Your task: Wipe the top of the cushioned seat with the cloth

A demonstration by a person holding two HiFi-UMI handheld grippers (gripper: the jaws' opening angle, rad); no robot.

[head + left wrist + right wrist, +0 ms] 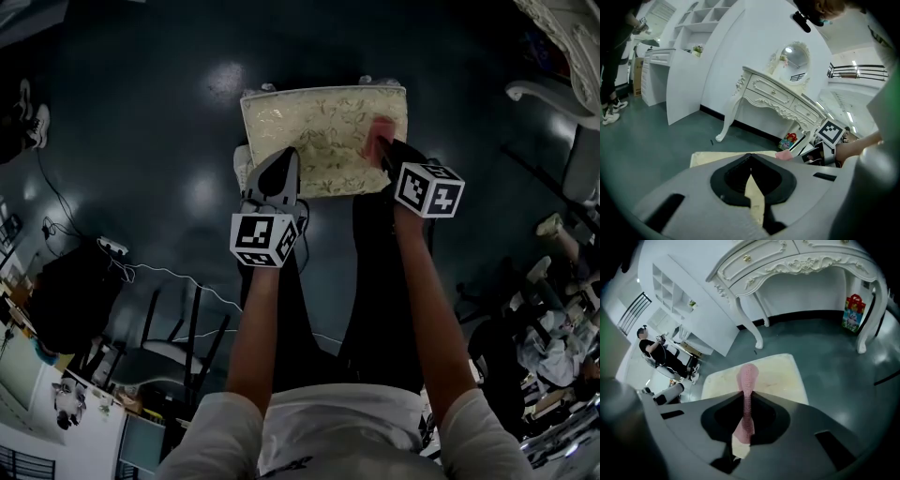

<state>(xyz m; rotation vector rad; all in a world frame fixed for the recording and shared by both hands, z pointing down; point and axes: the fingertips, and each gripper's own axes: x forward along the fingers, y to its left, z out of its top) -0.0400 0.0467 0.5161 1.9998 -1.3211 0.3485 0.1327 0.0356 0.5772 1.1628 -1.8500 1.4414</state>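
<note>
The cushioned seat is a cream, patterned square on the dark floor in front of me. A pink cloth lies on its right part, and my right gripper is shut on it. In the right gripper view the cloth runs out from between the jaws onto the seat. My left gripper rests over the seat's front left edge with its jaws shut. In the left gripper view the seat shows just beyond the left gripper, with the cloth off to the right.
A white carved dressing table stands behind the seat. A red gift bag sits by its leg. A dark chair and cables lie at my lower left. A person sits far off.
</note>
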